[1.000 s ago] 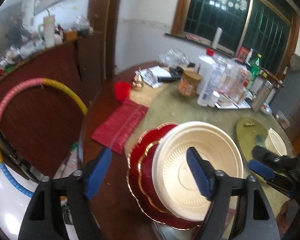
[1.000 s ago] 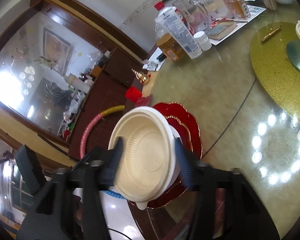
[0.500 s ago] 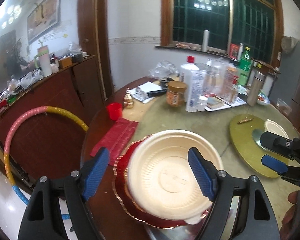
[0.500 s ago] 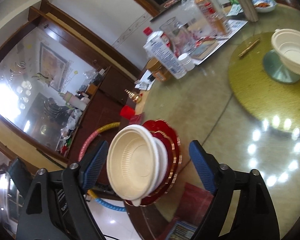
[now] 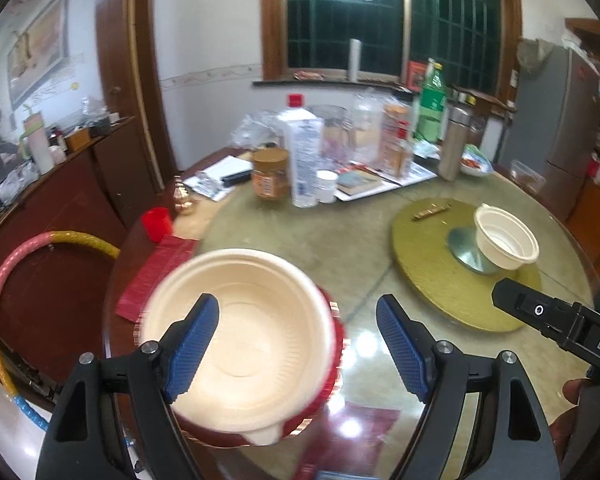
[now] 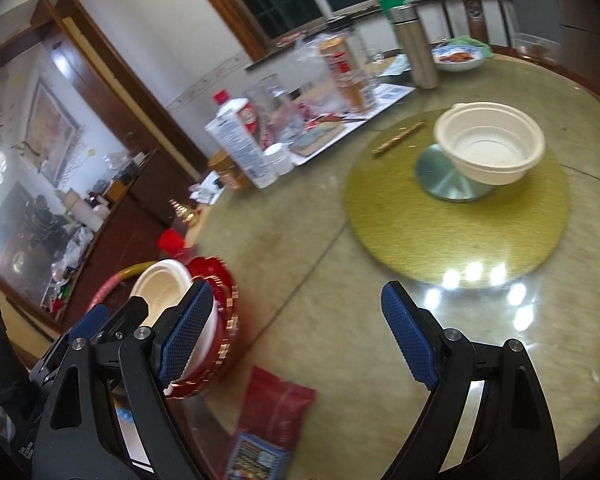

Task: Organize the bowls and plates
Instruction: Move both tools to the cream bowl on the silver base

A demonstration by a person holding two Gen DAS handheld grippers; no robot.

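A cream bowl point(image 5: 240, 332) rests on stacked red plates point(image 5: 332, 364) with gold rims at the table's near left edge. My left gripper point(image 5: 296, 320) hovers open above it, its left pad over the bowl and its right pad over bare table. In the right wrist view the same cream bowl point(image 6: 160, 284) and red plates point(image 6: 220, 280) lie to the left of my right gripper point(image 6: 296, 304), which stands open over the table with nothing between its pads. A second cream bowl point(image 6: 492, 148) sits tilted on a metal hub point(image 6: 444, 180) on a yellow-green round mat point(image 6: 456, 232).
Bottles, jars and a steel flask point(image 6: 416, 48) crowd the table's far side, beside a dish of food point(image 6: 458, 56). A red packet point(image 6: 272, 412) lies at the near edge, a red cup point(image 5: 156, 224) at the left. A hoop point(image 5: 4, 280) leans on the sideboard.
My right gripper opened off the cream bowl, left it on the red plates and swung right toward the mat. My left gripper rolled level and drew back a little.
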